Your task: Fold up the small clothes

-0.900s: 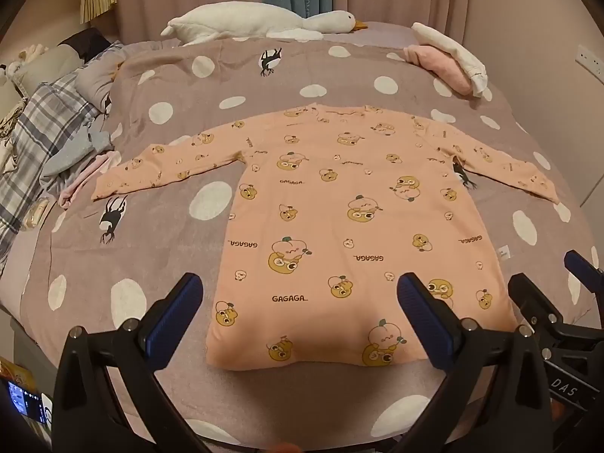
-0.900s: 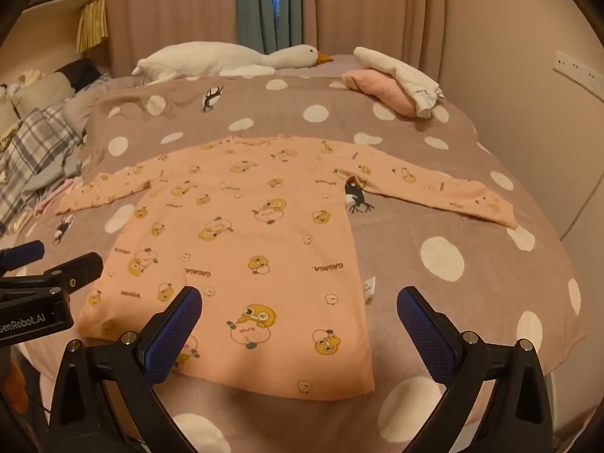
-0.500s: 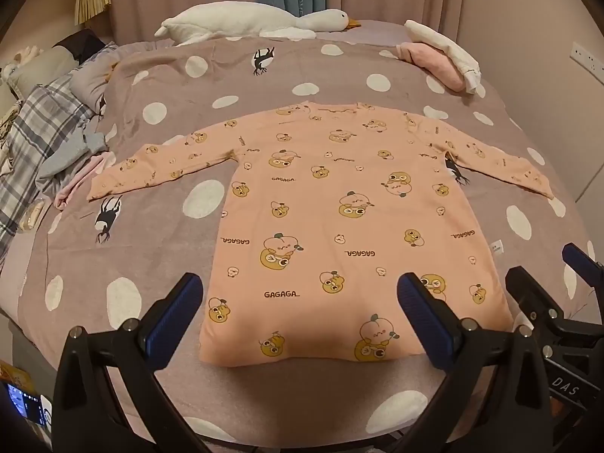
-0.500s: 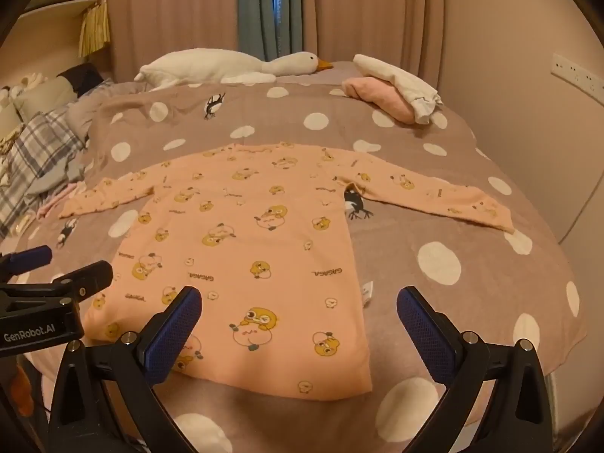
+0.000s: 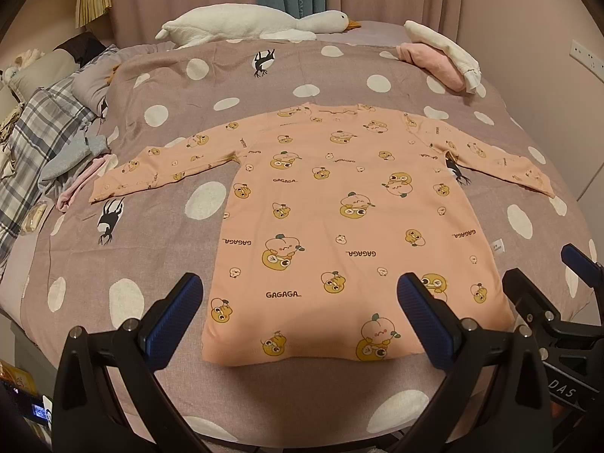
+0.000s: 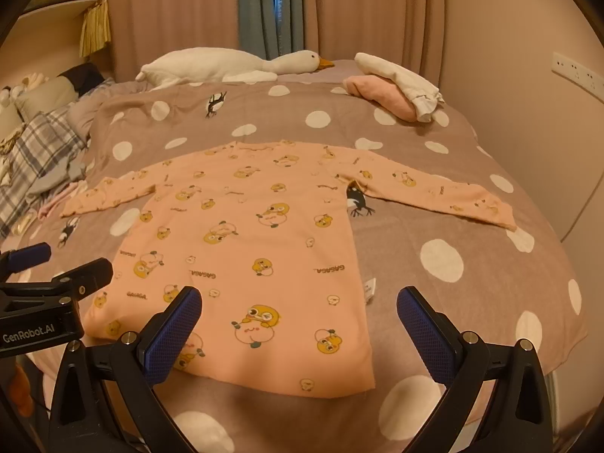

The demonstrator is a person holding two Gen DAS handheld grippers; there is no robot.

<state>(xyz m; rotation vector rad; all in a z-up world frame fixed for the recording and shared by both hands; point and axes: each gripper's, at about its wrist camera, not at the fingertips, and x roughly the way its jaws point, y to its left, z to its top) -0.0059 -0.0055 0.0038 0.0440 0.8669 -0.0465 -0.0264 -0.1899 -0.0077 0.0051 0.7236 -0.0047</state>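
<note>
Left wrist view: the left gripper (image 5: 298,315) hangs above the near edge of the bed with its jaws spread wide and nothing between them; its blue pads (image 5: 171,317) frame the hem of a peach long-sleeved child's top (image 5: 339,234). The top lies flat and unfolded on a brown duvet with white dots (image 5: 158,234), neck toward the far end, both sleeves stretched out to the sides, printed with yellow cartoon figures and the word GAGAGA. A small white label (image 5: 497,246) sticks out at its right side seam. At the right edge the right gripper (image 5: 547,275) juts in beside the top's lower right corner, apart from the cloth. At the head of the bed lies a white plush goose (image 5: 256,24), and to its right a pink and white bundle of clothes (image 5: 441,58). A plaid blanket (image 5: 34,128) and a grey garment (image 5: 68,160) are heaped at the left.

Right wrist view: the right gripper (image 6: 298,326) is also wide apart and empty, hovering over the top's (image 6: 241,249) lower right part, its left pad (image 6: 171,334) over the hem. The left gripper (image 6: 56,268) shows at the left edge, near the top's lower left corner; from here I cannot tell its opening. The right sleeve (image 6: 434,196) runs out across the duvet (image 6: 472,283). The goose (image 6: 234,64) and the bundle (image 6: 396,88) lie beyond.
</note>
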